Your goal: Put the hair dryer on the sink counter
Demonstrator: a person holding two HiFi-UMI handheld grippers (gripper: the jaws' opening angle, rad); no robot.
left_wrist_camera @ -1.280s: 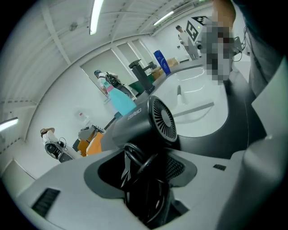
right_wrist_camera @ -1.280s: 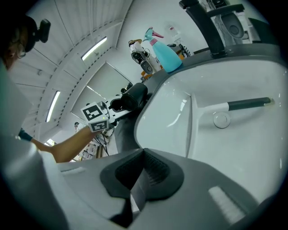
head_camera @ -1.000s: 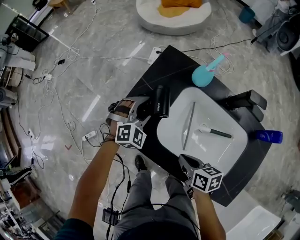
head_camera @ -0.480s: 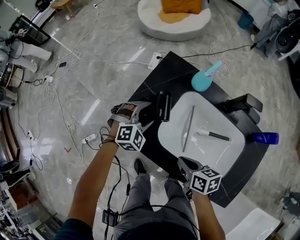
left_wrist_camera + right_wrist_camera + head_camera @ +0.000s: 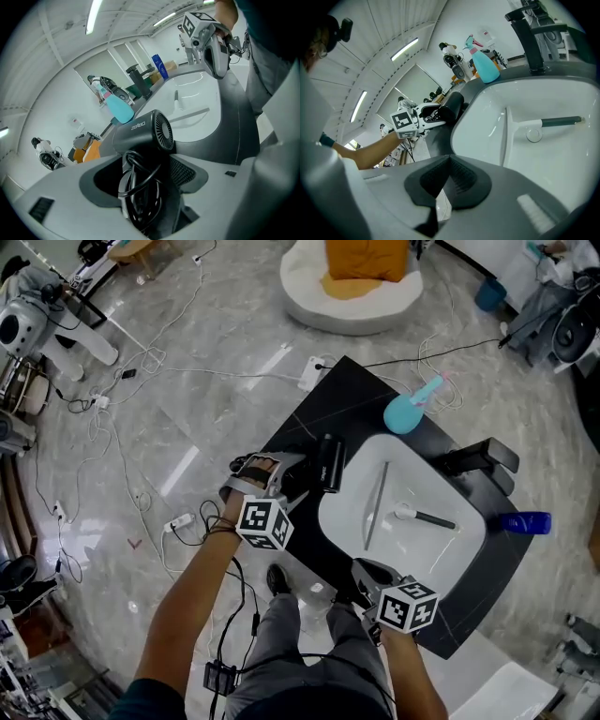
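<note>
Left tongs (image 5: 298,479) just opened wide around hair dryer (image 5: 327,462); right tongs (image 5: 362,569) closed, empty

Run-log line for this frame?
left gripper: jaws have just been opening, hair dryer between them | hair dryer: resting on sink counter | right gripper: jaws shut, empty

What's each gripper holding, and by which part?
Nothing is gripped. Left gripper: fingers have just been opening, with the cord-wrapped handle of the hair dryer loose between them; it rests on the sink counter. Right gripper: shut, empty.
</note>
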